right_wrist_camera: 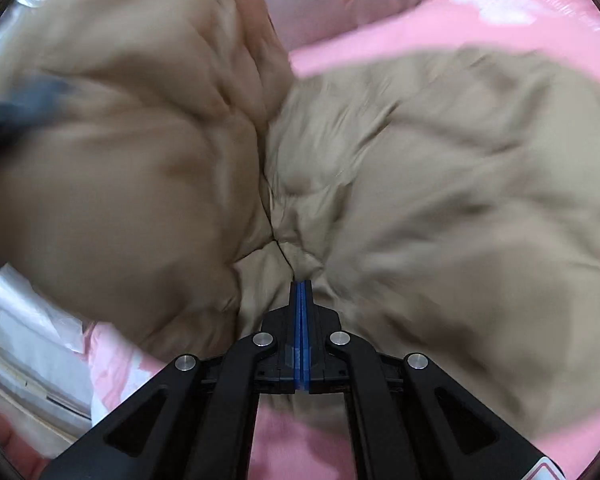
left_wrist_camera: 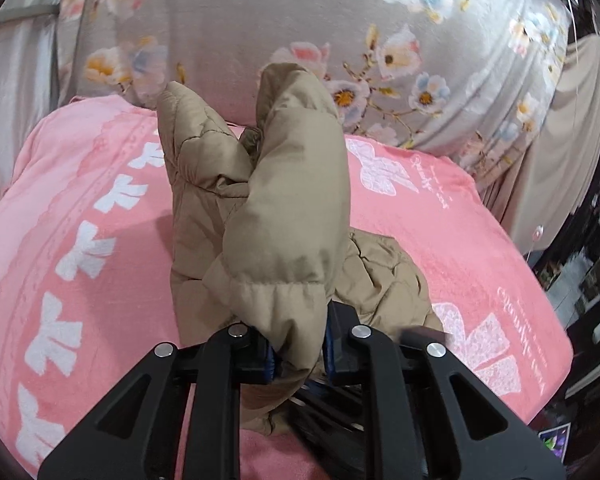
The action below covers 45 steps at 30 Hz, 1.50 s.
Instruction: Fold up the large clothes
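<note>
Tan padded jacket (left_wrist_camera: 260, 208), mid-fold on pink blanket (left_wrist_camera: 80, 208), bed.

Left gripper (left_wrist_camera: 298, 354): fingers clamped on cuff end of sleeve, lower ctr of frame; sleeve stands up toward upper ctr, rest of jacket bunched behind at ctr-right. Right gripper (right_wrist_camera: 301, 286): fingers pressed together at a quilt seam, lower ctr; fabric appears nipped at the tips, view blurred. Floral quilt (left_wrist_camera: 260, 20) across top of left view. Step, as judged: sleeve being carried over the body. Next calls for: lay sleeve flat across torso, release, then regrip hem w/ both grippers.
</note>
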Motion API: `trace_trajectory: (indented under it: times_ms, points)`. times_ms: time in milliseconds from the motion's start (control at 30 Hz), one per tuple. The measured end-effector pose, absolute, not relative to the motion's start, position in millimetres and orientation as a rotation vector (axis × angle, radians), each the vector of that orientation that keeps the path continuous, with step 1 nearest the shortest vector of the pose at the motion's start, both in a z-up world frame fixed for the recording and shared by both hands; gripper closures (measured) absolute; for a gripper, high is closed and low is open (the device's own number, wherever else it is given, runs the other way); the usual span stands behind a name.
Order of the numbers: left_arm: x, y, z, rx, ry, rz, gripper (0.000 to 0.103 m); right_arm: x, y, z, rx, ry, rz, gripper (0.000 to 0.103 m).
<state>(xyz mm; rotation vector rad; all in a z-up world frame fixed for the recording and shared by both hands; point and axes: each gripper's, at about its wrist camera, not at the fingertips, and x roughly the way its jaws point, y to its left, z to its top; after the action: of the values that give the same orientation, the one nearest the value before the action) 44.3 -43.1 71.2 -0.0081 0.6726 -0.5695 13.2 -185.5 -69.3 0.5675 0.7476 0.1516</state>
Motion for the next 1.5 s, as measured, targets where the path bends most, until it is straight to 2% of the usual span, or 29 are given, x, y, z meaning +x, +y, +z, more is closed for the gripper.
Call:
trace_trajectory:
  times_ms: [233, 767, 900, 933, 1000, 1033, 1067, 1100, 1167, 1267, 1300, 1367, 1500]
  points:
    - [41.0, -99.4, 58.2, 0.071, 0.7, -0.619, 0.087, -72.4, -247.7, -52.8, 0.522, 0.719, -0.094, 0.103]
    - [-0.1, -227.6, -16.5, 0.312, 0.824, -0.754, 0.089, -121.7, -321.7, -80.5, 0.57, 0.751, -0.285, 0.103]
    - [-2.4, -233.6, -30.5, 0.339, 0.835, -0.747, 0.087, -129.2, -332.7, -79.2, 0.582, 0.739, -0.301, 0.095]
    - [-3.6, -231.5, -28.9, 0.328, 0.834, -0.757, 0.084, -130.7, -334.3, -75.9, 0.581, 0.728, -0.304, 0.095]
    - [-5.3, -224.1, -20.8, 0.275, 0.849, -0.797, 0.069, -134.7, -337.5, -66.2, 0.571, 0.706, -0.314, 0.094]
    - [-6.0, -217.7, -12.9, 0.23, 0.864, -0.832, 0.054, -134.8, -341.6, -59.4, 0.566, 0.696, -0.317, 0.092]
    - [-7.5, -209.2, -2.8, 0.187, 0.864, -0.85, 0.044, -134.6, -345.7, -51.5, 0.564, 0.684, -0.322, 0.089]
    - [-9.7, -199.0, 9.4, 0.154, 0.842, -0.861, 0.043, -135.2, -349.1, -46.2, 0.564, 0.675, -0.327, 0.086]
    - [-12.1, -180.5, 33.0, 0.119, 0.788, -0.863, 0.041, -135.4, -352.1, -26.7, 0.565, 0.635, -0.32, 0.068]
    - [-1.3, -143.6, 69.3, 0.038, 0.704, -0.796, 0.033, -122.2, -351.5, 8.2, 0.568, 0.547, -0.265, 0.061]
    - [5.3, -133.4, 77.0, 0.024, 0.688, -0.755, 0.032, -111.3, -349.0, 23.7, 0.552, 0.521, -0.236, 0.059]
    - [28.7, -109.4, 90.9, 0.004, 0.662, -0.629, 0.032, -92.3, -343.9, 44.7, 0.532, 0.491, -0.193, 0.046]
    - [70.7, -77.0, 95.6, -0.051, 0.678, -0.464, 0.032, -22.3, -342.3, 77.5, 0.565, 0.491, -0.088, 0.04]
